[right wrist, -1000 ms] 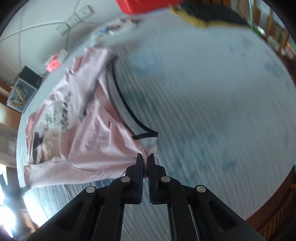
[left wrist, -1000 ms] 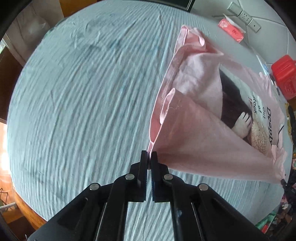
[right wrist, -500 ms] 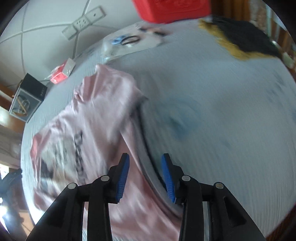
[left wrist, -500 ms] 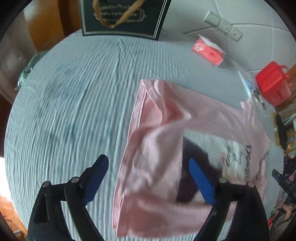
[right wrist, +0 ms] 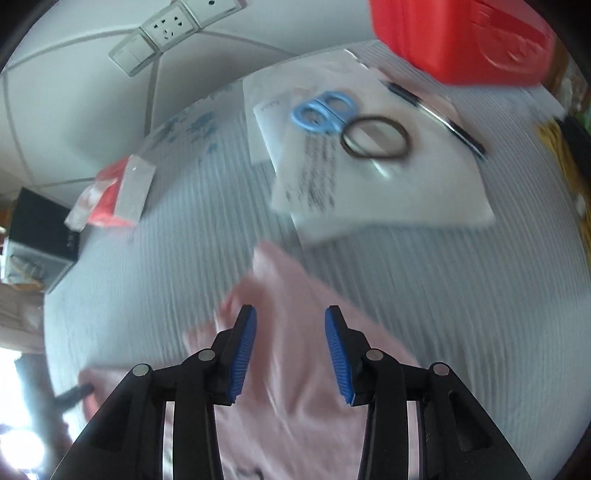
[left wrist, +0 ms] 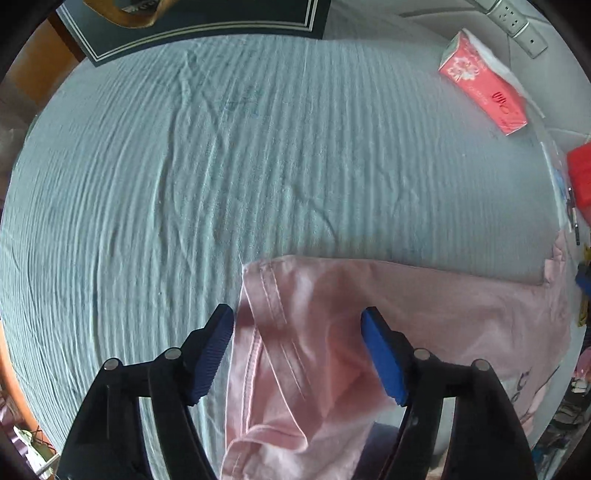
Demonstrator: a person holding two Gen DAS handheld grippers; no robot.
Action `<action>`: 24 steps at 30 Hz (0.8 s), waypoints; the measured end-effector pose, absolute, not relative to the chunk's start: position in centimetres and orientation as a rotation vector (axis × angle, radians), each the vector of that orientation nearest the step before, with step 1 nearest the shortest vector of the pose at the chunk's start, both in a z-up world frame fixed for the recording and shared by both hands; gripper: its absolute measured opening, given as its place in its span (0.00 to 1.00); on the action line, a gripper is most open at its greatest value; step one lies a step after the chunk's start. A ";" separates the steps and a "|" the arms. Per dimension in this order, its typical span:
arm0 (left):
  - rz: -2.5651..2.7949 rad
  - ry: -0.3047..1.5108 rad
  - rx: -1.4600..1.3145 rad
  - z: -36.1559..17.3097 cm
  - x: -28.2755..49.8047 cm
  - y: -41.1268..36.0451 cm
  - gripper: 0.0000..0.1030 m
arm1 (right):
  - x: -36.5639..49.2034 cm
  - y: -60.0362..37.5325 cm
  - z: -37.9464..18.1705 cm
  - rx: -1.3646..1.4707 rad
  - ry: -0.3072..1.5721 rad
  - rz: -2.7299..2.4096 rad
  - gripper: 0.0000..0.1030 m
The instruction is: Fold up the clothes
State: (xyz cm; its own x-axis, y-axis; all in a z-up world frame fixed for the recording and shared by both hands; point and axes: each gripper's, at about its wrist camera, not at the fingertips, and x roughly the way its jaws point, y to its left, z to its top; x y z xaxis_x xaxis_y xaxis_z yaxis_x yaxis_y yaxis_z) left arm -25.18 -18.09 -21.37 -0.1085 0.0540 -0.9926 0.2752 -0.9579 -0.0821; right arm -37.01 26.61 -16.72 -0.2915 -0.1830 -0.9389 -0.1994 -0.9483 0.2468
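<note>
The left gripper [left wrist: 297,354] points down at the bed. Its two blue pads [left wrist: 214,354] stand far apart and are closing in a little. They squeeze nothing. The pink shirt [left wrist: 332,350] lies flat under them, and its hemmed corner sits in the gap between the jaws, closer to the left pad. From there the shirt spreads off to the right. Past the shirt is the pale blue sheet [left wrist: 221,184], all wrinkly. Farther back sit a red tissue pack [left wrist: 484,83] and a dark box [left wrist: 199,22].

The right gripper [right wrist: 290,358] has its pads partly apart, and they are opening a bit more. They hold nothing. The pink shirt [right wrist: 291,295] lies below and between them, a blurry point of it reaching forward. Beyond it are white papers [right wrist: 388,192] with blue scissors [right wrist: 323,110] and a dark ring [right wrist: 375,138] on top. Farthest off is a red container [right wrist: 461,37].
</note>
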 end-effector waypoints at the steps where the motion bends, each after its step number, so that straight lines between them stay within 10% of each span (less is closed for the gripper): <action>1: -2.214 0.347 1.989 -21.3 -25.2 -17.8 0.69 | -37.9 26.2 -17.0 -1.858 0.470 2.466 0.37; 6: -2.270 0.220 1.961 -21.2 -24.8 -16.5 0.64 | -40.7 23.8 -18.8 -1.862 0.371 2.497 0.42; 8: -2.297 0.214 1.928 -20.8 -24.4 -16.2 0.46 | -40.1 22.7 -19.0 -1.861 0.240 2.529 0.33; 9: -2.302 0.244 1.921 -20.7 -24.2 -16.3 0.14 | -39.8 22.2 -19.0 -1.858 0.173 2.543 0.18; 10: -2.295 0.307 1.932 -20.6 -24.1 -16.5 0.03 | -39.5 21.7 -19.1 -1.855 0.107 2.556 0.03; 24: -2.677 -0.050 1.488 -14.4 -15.1 -13.1 0.03 | -18.8 25.0 -11.0 -1.498 0.018 3.029 0.02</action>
